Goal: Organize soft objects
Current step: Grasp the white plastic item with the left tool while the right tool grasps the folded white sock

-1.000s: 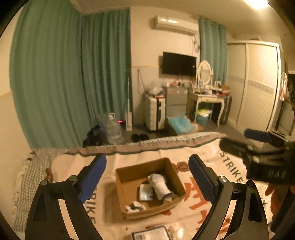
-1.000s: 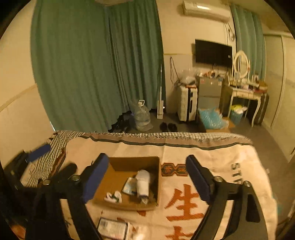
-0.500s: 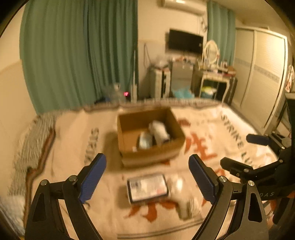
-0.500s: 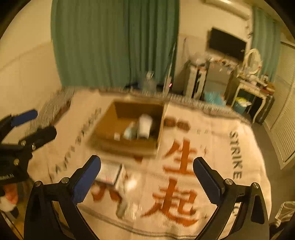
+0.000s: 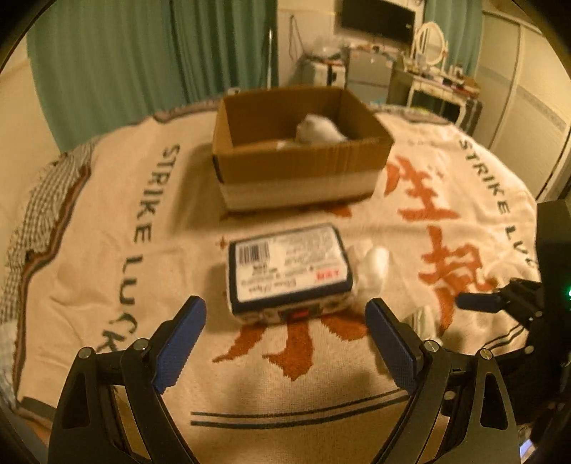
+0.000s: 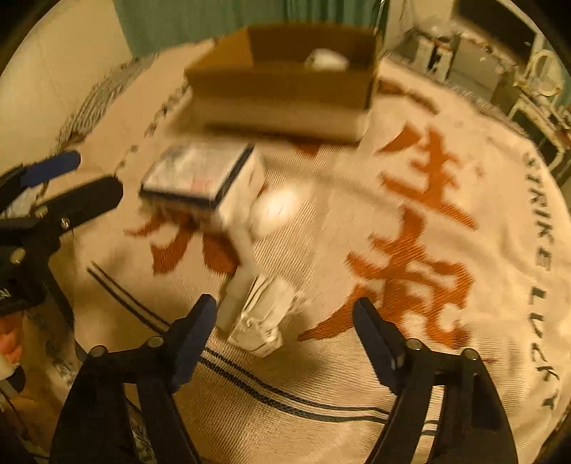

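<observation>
Both black grippers, left (image 5: 285,339) and right (image 6: 283,333), spread empty above soft blue-edged tissue pack (image 5: 289,269); risk of crushing.

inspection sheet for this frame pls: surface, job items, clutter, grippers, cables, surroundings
Surface: bed covered by a cream blanket with orange characters and STRIKE LUCKY lettering.
Job's things: open cardboard box at the far side, a white soft item inside; a labelled soft pack in front of it; a rolled white item touching the pack's right side; a white bundle nearer, in front of the right gripper.
Clutter: nothing seen on the blanket beyond these.
Grippers: left gripper open, empty, facing the pack; right gripper open, empty, at the bundle.
Cables: nothing seen.
Surroundings: green curtains, wall TV, dressing table with mirror, wardrobe.
</observation>
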A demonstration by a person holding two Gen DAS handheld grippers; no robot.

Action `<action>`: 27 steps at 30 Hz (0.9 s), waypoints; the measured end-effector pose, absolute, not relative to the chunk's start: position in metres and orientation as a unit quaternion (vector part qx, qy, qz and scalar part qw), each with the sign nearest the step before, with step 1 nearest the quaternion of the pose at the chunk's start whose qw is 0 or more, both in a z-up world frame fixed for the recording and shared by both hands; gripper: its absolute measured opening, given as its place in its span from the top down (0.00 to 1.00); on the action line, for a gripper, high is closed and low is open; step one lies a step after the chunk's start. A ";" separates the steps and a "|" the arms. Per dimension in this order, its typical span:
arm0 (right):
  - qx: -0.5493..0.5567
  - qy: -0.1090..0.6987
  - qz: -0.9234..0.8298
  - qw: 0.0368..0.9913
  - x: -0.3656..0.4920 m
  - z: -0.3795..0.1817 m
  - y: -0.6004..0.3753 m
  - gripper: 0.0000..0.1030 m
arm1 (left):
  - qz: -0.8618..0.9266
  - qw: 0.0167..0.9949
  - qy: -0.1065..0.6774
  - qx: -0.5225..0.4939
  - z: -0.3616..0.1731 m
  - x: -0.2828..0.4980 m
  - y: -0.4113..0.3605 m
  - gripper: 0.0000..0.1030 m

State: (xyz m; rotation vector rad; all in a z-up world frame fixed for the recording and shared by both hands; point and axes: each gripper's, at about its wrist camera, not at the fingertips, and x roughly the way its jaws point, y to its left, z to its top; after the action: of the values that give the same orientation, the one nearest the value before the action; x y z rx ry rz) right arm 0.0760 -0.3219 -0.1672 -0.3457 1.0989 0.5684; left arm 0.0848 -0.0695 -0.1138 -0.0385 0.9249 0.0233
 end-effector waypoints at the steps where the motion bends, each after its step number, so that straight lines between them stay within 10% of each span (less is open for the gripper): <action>1: -0.166 0.516 0.267 0.797 0.077 -0.172 -0.318 0.33 | 0.011 0.894 0.448 -0.017 -0.116 0.085 -0.069 0.12; 4: -0.167 0.536 0.280 0.779 0.080 -0.189 -0.313 0.61 | 0.009 0.893 0.450 -0.010 -0.122 0.085 -0.073 0.12; 7: -0.159 0.534 0.294 0.777 0.079 -0.187 -0.315 0.67 | -0.001 0.890 0.455 -0.011 -0.126 0.084 -0.080 0.12; 27: -0.133 0.515 0.247 0.810 0.100 -0.158 -0.378 0.68 | -0.097 0.854 0.511 0.006 -0.178 0.097 -0.158 0.36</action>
State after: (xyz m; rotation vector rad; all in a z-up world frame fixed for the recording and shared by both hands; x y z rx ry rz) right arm 0.0999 -0.3781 -0.1577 -0.2837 1.0999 0.5271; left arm 0.0967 -0.1581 -0.1782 0.0133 1.0755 -0.2030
